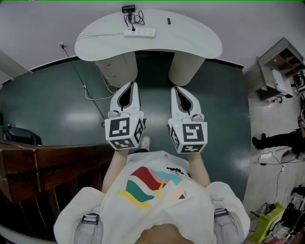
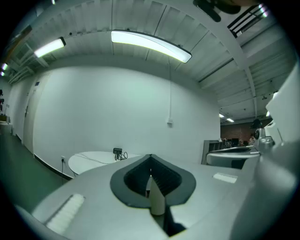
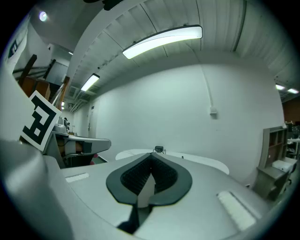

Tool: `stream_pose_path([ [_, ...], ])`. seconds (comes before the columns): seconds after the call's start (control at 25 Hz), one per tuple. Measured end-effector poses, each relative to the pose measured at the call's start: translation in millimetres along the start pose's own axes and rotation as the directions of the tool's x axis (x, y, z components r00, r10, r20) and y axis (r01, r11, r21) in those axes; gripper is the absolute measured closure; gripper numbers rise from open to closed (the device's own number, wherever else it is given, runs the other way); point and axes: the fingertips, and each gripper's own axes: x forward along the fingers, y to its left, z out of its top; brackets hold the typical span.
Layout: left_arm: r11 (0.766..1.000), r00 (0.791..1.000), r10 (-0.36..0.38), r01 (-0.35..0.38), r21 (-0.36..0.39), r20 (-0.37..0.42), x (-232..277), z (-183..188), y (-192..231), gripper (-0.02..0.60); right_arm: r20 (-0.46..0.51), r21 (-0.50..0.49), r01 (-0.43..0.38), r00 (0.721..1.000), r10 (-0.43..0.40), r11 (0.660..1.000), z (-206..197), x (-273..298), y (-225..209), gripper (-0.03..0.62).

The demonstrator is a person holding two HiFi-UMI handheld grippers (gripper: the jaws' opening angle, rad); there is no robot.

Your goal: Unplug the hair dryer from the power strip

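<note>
The hair dryer (image 1: 128, 8) lies far ahead of both pairs of jaws, well beyond their reach, so I judge the unplugging has not begun.

Nearest the camera, the person holds the 2 grippers side by side in front of the chest, forearms bent and roughly parallel. This looks like a carrying pose for the approach rather than a reach. The left gripper (image 1: 129, 88) points about level, its jaws clenched together on nothing. The right gripper (image 1: 179, 90) tips slightly downward, its jaws likewise pressed shut and empty. With nothing to hold yet, keeping them closed seems sensible.

Beyond the jaw tips comes bare dark floor, then a white oval table (image 1: 195, 43) on 2 thick legs. On its top, ahead of the left jaws and slightly to their right, sits the white power strip (image 1: 140, 33). A dark plug stands in it, and a coiled black cord (image 1: 138, 19) leads on to the dryer at the table's far edge. The dryer is too small here to show any detail.
</note>
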Motion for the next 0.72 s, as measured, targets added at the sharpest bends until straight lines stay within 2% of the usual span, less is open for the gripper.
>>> stream_pose_path([
  [0.4,1.000,0.999,-0.017,0.018,-0.021,0.028,6.5,6.5,13.8,0.581,-0.002,-0.008,0.012,1.000,-0.012,1.000,3.4,10.6,2.6,0.583],
  [0.64,0.999,0.998,-0.037,0.038,-0.035,0.041,17.1,7.3,26.8,0.581,0.005,-0.061,-0.060,0.998,0.061,0.996,4.7,19.6,27.2,0.582],
  [0.72,0.998,0.998,-0.045,0.047,-0.035,0.043,23.4,6.4,29.8,0.581,-0.001,-0.070,-0.053,0.999,0.053,0.996,3.8,25.0,29.7,0.582],
])
